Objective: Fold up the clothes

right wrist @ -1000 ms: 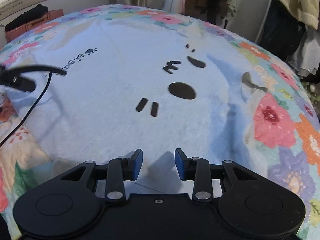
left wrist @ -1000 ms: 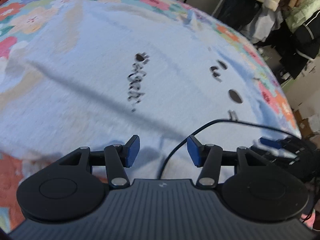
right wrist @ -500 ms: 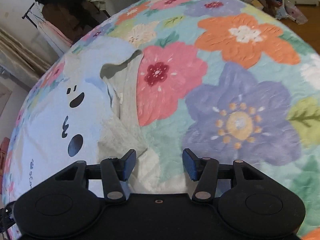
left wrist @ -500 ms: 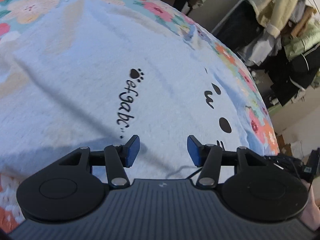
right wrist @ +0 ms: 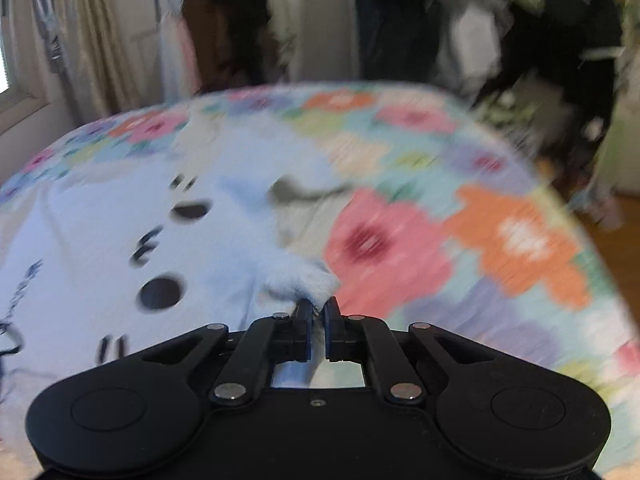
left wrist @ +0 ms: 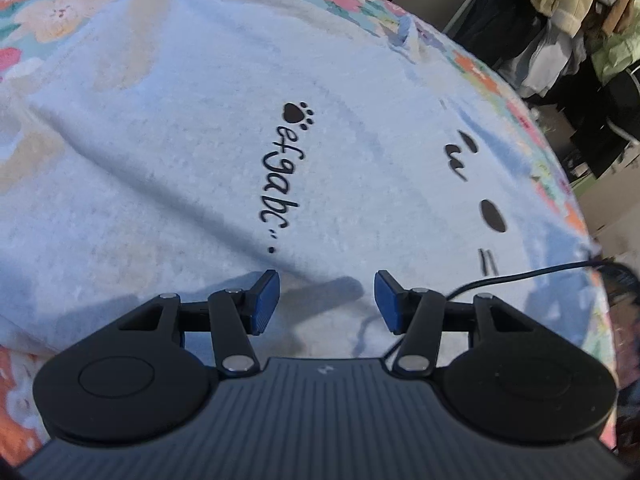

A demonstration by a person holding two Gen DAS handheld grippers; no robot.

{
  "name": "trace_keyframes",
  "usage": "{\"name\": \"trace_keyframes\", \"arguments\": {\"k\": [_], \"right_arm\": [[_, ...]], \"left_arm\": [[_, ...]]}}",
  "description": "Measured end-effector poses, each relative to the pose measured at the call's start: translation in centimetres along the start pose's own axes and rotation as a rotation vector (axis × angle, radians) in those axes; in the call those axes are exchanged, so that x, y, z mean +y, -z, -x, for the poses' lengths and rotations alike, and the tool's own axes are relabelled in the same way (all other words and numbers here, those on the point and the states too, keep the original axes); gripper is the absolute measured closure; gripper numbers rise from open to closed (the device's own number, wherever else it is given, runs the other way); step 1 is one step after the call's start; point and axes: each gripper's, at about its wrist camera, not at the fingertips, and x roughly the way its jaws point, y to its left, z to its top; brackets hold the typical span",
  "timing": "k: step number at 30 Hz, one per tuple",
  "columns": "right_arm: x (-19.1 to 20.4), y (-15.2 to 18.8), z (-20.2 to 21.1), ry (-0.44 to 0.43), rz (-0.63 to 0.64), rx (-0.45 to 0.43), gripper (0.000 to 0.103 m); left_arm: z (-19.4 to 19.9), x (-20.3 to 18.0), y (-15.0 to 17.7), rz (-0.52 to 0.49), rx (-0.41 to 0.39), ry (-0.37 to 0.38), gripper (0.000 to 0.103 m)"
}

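Observation:
A pale blue fleece garment [left wrist: 192, 168] with a black paw print, the lettering "efgabc" and a cartoon face lies spread on the floral bedspread [right wrist: 500, 240]. My left gripper [left wrist: 326, 306] is open and empty, low over the garment's near hem below the lettering. My right gripper [right wrist: 317, 322] is shut on a bunched edge of the garment [right wrist: 300, 280] at its right side, next to the face print [right wrist: 160, 292]. The right wrist view is motion-blurred.
A black cable [left wrist: 520, 276] runs across the garment's right part in the left wrist view. Hanging clothes on a rack [left wrist: 580, 32] stand beyond the bed's far right edge. Curtains [right wrist: 80, 40] hang at the left; wooden floor [right wrist: 624, 240] shows at the right.
My right gripper has closed on the garment's right edge and is swinging with it. My left gripper stayed open and moved down closer to the hem below the lettering.

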Motion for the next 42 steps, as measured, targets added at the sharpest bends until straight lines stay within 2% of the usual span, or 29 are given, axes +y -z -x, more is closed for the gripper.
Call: {"name": "trace_keyframes", "arguments": {"k": [4,10,12,14,17,20,25,27,31,34,35,36,37,39,42], "right_arm": [[-2.7,-0.8,-1.7,0.061,0.032,0.052,0.098],[-3.6,0.5,-6.1,0.059,-0.001,0.291,0.094],[-4.6,-0.2,-5.8,0.075,-0.074,0.286,0.083],[-5.7,-1.2,-5.0,0.08,-0.156,0.25,0.077],[-7.2,-3.3,-4.2,0.026,-0.262,0.163,0.074],[-7.8,-5.8,-5.7,-0.037,-0.296,0.161,0.071],[-6.5,-7.9,-10.4,-0.037,-0.216,0.178,0.071],[-5.3,-8.7,-12.4,-0.059,-0.102,0.189,0.07],[-2.6,-9.5,-15.6,-0.007,0.063,0.191,0.061],[-1.9,-9.8,-17.6,-0.03,0.076,0.182,0.059],[-1.6,-9.9,-18.1,-0.022,0.093,0.173,0.061],[-1.3,-10.1,-18.4,-0.014,0.115,0.165,0.09],[-1.0,-10.5,-18.6,0.002,0.143,0.152,0.1],[-0.8,-11.6,-18.6,0.111,0.168,0.086,0.101],[-2.3,-13.6,-18.4,0.144,0.076,0.037,0.101]], "left_arm": [[-0.3,0.8,0.0,0.011,0.011,0.0,0.051],[-0.2,1.2,0.4,0.015,0.028,-0.007,0.051],[0.0,1.4,0.4,0.02,0.029,-0.005,0.051],[0.0,1.4,0.3,0.021,0.029,-0.001,0.051],[0.1,1.2,0.0,0.016,0.016,0.005,0.051],[0.0,1.3,-0.4,0.022,0.007,0.018,0.051],[-0.3,2.1,-0.9,0.074,-0.002,0.06,0.051],[-0.5,2.5,-1.2,0.095,0.001,0.071,0.051],[-1.1,3.0,-1.7,0.13,0.006,0.088,0.051],[-1.6,3.3,-1.9,0.14,0.013,0.093,0.051],[-1.7,3.3,-1.9,0.141,0.014,0.093,0.051],[-1.7,3.3,-2.0,0.14,0.015,0.094,0.051],[-1.8,3.3,-2.0,0.14,0.016,0.095,0.051],[-1.9,3.4,-2.1,0.144,0.018,0.098,0.051],[-1.8,3.7,-2.1,0.146,0.021,0.103,0.051]]}}
